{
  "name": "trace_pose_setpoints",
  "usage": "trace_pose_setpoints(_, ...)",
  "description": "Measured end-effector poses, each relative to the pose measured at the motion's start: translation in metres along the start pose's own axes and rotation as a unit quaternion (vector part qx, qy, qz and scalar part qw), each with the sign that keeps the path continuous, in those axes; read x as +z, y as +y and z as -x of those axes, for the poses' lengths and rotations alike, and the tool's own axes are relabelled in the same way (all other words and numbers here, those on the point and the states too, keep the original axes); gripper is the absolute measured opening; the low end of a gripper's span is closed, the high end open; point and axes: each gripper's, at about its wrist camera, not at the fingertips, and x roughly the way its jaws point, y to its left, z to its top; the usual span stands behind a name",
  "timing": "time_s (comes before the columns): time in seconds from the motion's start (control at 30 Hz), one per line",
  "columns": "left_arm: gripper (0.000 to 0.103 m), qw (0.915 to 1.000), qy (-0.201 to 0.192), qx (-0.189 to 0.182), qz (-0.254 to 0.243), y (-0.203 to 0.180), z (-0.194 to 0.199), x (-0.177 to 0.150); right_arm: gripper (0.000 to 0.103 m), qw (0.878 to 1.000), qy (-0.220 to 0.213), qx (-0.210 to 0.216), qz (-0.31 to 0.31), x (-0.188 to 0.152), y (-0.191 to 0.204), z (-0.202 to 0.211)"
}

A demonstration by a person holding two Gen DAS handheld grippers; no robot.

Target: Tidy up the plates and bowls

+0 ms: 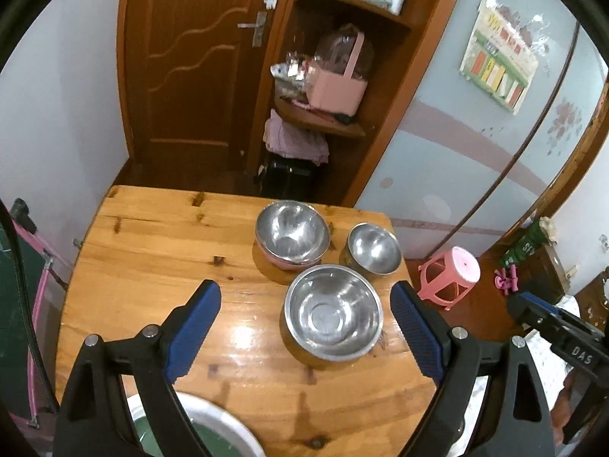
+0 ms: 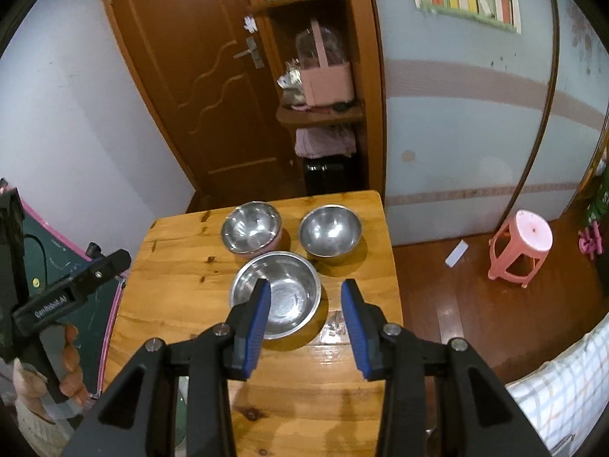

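Three steel bowls stand at the far right of the wooden table point(image 1: 152, 266). One with a pink outside point(image 1: 291, 234) is at the back, a small bowl point(image 1: 375, 247) sits to its right, and a large bowl point(image 1: 333, 312) is nearest. My left gripper point(image 1: 304, 293) hovers above the table, wide open and empty, with the large bowl seen between its fingers. My right gripper point(image 2: 305, 285) is open and holds nothing; it hangs over the large bowl point(image 2: 276, 293), clear of it. A white-rimmed green plate point(image 1: 213, 430) lies at the near edge under the left gripper.
A pink plastic stool point(image 2: 521, 243) stands on the floor right of the table. Behind the table are a brown door point(image 1: 190, 76) and cluttered shelves point(image 1: 323, 122). A green board with a pink frame point(image 2: 76, 266) stands at the left. A hand point(image 2: 68, 361) holds the left gripper.
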Motion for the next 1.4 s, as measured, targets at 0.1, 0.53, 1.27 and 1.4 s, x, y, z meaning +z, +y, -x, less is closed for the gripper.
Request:
trace_pose_setpoints(0.1,0.09,0.9995,0.031,0.005,-0.002,0.0,-0.043,0.0,0.038,0.999,0.031,0.001,-0.008,0.007,-0.009,-0.031)
trace_pose_setpoints(0.53,0.09,0.9889,0.149,0.007,0.003,0.02,-0.176,-0.022,0.038,0.983,0.173,0.028,-0.062,-0.003,-0.04,-0.176)
trace_pose_setpoints(1.27,0.011,0.9678,0.248,-0.042,0.007,0.041,-0.225,-0.054,0.015,0.966,0.25,0.039,-0.06,-0.02,-0.027,-0.237)
trace_pose_setpoints(1.4,0.009,0.968,0.248,-0.041,0.001,0.041,-0.222,-0.055,0.01,0.965,0.25,0.042,-0.066,-0.02,-0.026,-0.237)
